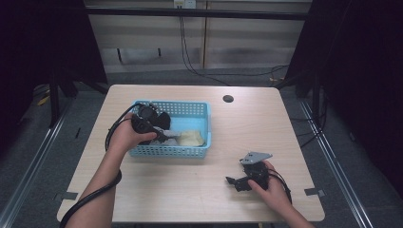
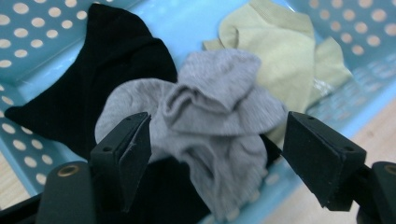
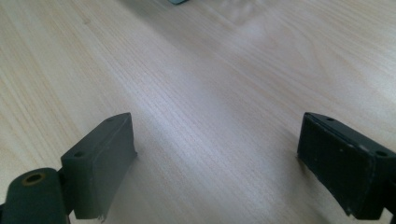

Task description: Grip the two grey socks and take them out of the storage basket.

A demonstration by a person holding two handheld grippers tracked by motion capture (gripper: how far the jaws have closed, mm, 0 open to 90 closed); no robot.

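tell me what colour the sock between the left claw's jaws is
Grey sock, clearest in the left gripper view.

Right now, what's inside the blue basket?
The blue basket holds a grey sock bunched on a black sock, with a pale yellow-green sock behind. Whatever lies under them is covered.

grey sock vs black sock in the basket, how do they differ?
The grey sock is bunched into a crumpled heap; the black sock lies flatter and spread out. The grey sock sits between the left gripper jaws; the black sock lies behind it, partly covered. Both are in the blue basket.
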